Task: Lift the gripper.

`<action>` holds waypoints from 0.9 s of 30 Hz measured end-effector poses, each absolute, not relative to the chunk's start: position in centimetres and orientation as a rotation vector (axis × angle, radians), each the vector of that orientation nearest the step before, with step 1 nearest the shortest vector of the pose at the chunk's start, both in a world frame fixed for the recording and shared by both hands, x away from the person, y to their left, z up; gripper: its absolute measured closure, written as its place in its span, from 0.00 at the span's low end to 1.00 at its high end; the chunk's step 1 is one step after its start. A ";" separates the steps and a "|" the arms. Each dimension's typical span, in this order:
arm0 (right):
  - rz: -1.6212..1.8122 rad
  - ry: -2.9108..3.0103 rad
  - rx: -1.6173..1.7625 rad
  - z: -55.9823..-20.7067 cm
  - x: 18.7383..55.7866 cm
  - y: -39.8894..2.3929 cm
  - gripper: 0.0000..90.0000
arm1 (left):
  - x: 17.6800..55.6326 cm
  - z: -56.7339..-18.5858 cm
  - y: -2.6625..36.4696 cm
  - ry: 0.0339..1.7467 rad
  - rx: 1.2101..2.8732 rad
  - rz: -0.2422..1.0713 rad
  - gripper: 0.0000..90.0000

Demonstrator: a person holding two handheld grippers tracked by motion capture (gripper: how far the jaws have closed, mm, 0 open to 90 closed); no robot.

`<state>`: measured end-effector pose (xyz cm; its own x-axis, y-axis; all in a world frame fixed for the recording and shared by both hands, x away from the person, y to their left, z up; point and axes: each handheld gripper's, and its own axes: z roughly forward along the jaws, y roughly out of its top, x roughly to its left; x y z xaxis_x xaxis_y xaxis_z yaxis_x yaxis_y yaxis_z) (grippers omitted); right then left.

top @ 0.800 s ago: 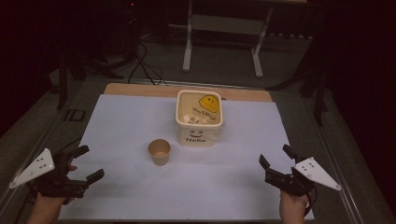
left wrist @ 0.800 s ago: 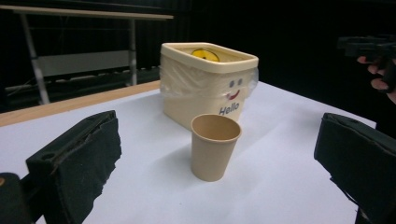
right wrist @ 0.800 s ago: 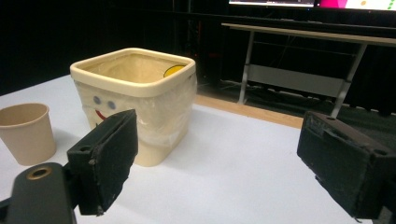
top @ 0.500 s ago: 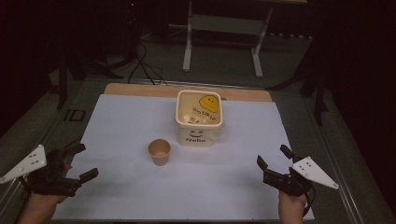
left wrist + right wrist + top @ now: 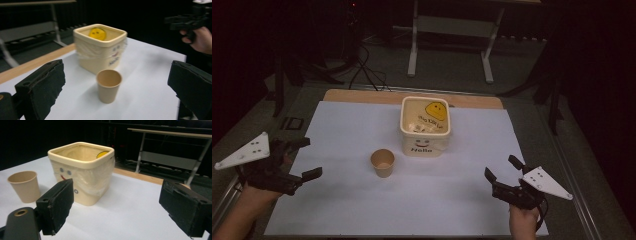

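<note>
A white sheet covers the worktop (image 5: pixel 362 210), a wooden strip along its far edge; the room beyond is dark, with a grey metal stand. A small tan paper cup (image 5: pixel 383 163) stands upright mid-worktop, just beside a square cream plastic tub (image 5: pixel 425 126) lined with clear film, printed "Hello" and a yellow smiley. Left gripper (image 5: pixel 307 159) at the left edge and right gripper (image 5: pixel 502 174) near the right corner both gape wide, empty.

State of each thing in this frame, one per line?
Paper cup: upright, empty, untouched.
Cream tub: upright, lidless, plastic liner inside, just behind the cup.
Left tool: open, holding nothing.
Right tool: open, holding nothing.
</note>
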<state>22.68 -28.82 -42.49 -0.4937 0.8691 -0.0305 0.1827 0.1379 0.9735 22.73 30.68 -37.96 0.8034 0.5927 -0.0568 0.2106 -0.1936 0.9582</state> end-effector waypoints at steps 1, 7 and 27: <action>1.393 1.794 1.010 -42.5 22.7 -28.8 0.14 | 22.9 -37.7 30.4 0.613 1.782 0.380 0.02; 1.393 1.812 1.012 -42.6 22.8 -28.7 0.14 | 24.1 -36.6 28.5 0.560 1.876 0.349 0.02; 1.409 1.836 1.004 -42.6 22.9 -28.6 0.14 | 26.8 -35.4 23.1 0.411 2.085 0.262 0.02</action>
<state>22.90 -28.63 -42.63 -0.5267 0.8498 -0.0191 0.2015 0.1467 0.9684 26.76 23.08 -35.41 0.9200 0.3912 0.0220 0.1851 -0.4835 0.8556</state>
